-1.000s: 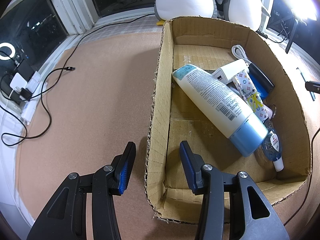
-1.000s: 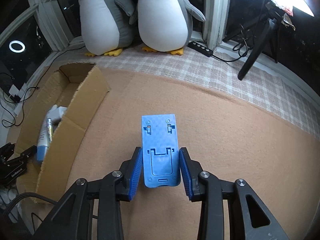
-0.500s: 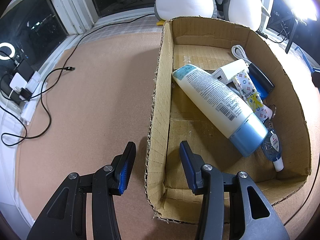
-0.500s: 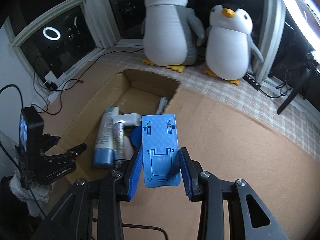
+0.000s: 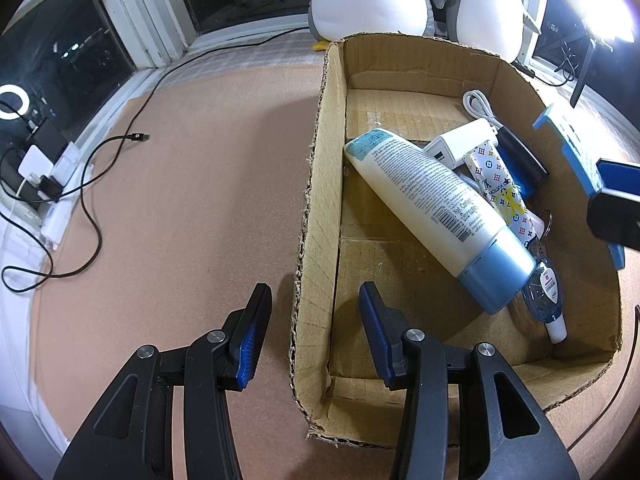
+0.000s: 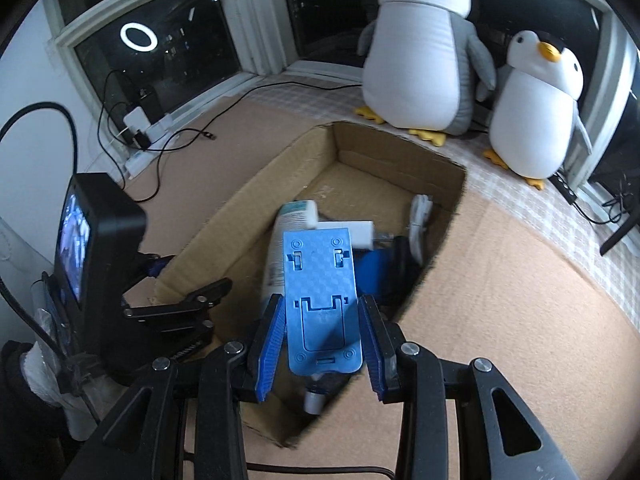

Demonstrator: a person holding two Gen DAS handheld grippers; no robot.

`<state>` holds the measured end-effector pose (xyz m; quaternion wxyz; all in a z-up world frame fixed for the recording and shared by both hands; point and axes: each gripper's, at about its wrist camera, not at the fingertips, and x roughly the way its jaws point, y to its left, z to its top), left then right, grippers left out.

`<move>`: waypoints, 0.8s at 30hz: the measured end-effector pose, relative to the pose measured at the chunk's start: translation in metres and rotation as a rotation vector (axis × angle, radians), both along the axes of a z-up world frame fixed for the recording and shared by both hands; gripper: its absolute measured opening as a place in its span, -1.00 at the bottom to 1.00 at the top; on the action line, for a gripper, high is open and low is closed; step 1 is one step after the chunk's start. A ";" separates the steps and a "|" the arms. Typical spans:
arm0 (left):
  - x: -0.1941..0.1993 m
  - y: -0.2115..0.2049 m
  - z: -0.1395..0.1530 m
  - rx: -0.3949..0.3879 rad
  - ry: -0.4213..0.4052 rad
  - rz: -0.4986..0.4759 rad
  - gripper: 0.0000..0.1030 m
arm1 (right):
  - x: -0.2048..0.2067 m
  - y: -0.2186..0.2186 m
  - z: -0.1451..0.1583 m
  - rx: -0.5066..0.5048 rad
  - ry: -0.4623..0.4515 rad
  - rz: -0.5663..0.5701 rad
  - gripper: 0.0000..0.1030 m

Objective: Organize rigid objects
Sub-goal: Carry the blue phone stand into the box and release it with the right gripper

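Observation:
My right gripper point(image 6: 322, 340) is shut on a blue plastic phone stand point(image 6: 320, 300) and holds it in the air over the near part of the open cardboard box point(image 6: 440, 216). The stand also shows at the right edge of the left wrist view point(image 5: 576, 160), above the box's right wall. The box point(image 5: 316, 184) holds a white lotion bottle with a blue cap point(image 5: 432, 204), a white charger with cable point(image 5: 460, 144), a patterned tube point(image 5: 500, 188), a dark blue case point(image 5: 520, 160) and a small sanitizer bottle point(image 5: 544, 300). My left gripper point(image 5: 314, 328) is open and straddles the box's left wall near its front corner.
Two plush penguins point(image 6: 420, 52) point(image 6: 536, 108) stand behind the box by the window. Black cables point(image 5: 92, 160) and a power strip point(image 5: 52, 200) lie at the left on the brown mat. A tripod leg point(image 6: 620, 232) stands at the far right.
My right gripper has carried the blue stand further over the box and closer to its contents. My left gripper and the box have stayed still.

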<state>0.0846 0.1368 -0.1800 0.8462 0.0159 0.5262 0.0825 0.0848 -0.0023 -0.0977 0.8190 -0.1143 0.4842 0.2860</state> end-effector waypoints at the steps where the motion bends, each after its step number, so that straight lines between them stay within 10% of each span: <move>1: 0.000 0.000 0.000 0.000 0.000 0.000 -0.13 | -0.001 0.001 0.000 0.000 0.002 0.004 -0.36; 24: 0.000 -0.002 -0.002 -0.006 0.001 0.006 -0.13 | -0.016 0.015 0.005 -0.014 -0.018 0.048 -0.07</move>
